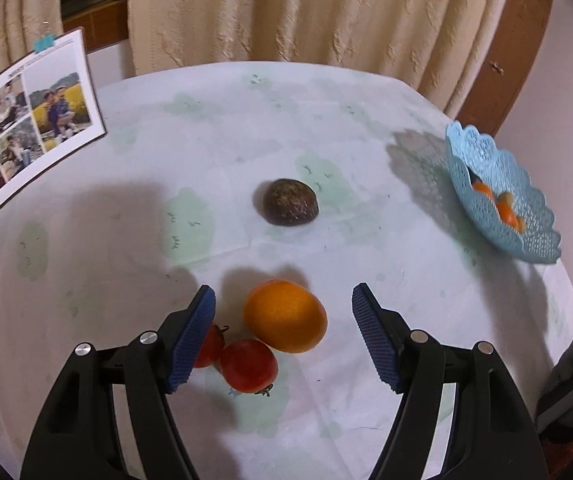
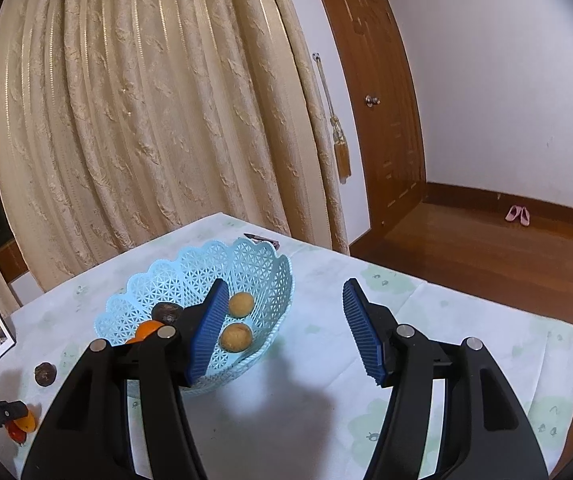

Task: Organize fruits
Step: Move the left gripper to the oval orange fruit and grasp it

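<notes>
My left gripper [image 1: 284, 330] is open and low over the table, its jaws either side of an orange [image 1: 285, 316]. Two red tomatoes [image 1: 249, 365] lie just in front of the orange; one is partly hidden behind the left finger. A dark brown round fruit [image 1: 291, 202] lies farther out. The light blue lattice basket [image 1: 526, 200] stands at the right and holds orange fruit. My right gripper [image 2: 282, 328] is open and empty above the basket [image 2: 158, 280], which holds two tan round fruits [image 2: 240, 304], a dark fruit [image 2: 166, 312] and an orange [image 2: 148, 330].
A photo calendar [image 1: 26, 128] stands at the table's left edge. Cream curtains hang behind the table. A wooden door [image 2: 370, 100] and wooden floor lie to the right. A small dark object [image 2: 262, 239] lies behind the basket. The tablecloth [image 1: 206, 128] is pale with green patches.
</notes>
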The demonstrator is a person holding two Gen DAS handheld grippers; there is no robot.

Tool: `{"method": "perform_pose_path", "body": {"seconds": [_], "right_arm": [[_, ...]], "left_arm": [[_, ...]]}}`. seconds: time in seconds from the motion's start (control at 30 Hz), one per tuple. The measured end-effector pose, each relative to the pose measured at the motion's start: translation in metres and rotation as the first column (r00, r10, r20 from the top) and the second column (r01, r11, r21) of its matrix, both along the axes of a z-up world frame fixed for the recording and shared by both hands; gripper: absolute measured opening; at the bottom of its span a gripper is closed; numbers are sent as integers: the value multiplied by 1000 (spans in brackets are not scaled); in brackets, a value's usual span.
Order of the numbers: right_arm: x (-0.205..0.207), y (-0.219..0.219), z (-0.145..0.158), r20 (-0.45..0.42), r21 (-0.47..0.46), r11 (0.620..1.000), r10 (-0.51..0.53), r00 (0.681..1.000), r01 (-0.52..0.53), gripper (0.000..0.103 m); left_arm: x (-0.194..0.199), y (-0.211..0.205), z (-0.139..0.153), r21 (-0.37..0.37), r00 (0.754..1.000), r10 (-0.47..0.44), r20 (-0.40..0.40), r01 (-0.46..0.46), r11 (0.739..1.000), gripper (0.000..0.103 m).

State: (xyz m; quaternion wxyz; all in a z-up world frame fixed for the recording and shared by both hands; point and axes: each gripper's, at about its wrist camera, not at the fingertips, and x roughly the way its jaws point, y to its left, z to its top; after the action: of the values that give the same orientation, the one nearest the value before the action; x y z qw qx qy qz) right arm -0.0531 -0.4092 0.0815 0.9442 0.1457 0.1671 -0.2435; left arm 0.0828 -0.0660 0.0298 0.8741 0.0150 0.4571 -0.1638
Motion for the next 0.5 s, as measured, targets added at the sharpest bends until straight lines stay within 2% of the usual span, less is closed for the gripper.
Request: {"method": "perform_pose_path", "body": {"seconds": [0.17,0.3,0.4,0.5], "right_arm": [[-1,4,1,-2,-24,1000,3,1000,-3,61],[-2,4,1,-2,-22,1000,-5,1000,5,61],[-3,9,2,3,-46,999,-11,1000,11,61],[-4,18,4,8,-92,996,-14,1000,15,61]], "left_arm": [[0,-9,-8,60,999,-46,29,44,997,71],[4,-14,-19,94,998,-60,19,58,994,56],[4,-15,-20,114,997,-62,39,58,992,45],[5,-10,-19,90,998,-55,32,52,995,44]]}}
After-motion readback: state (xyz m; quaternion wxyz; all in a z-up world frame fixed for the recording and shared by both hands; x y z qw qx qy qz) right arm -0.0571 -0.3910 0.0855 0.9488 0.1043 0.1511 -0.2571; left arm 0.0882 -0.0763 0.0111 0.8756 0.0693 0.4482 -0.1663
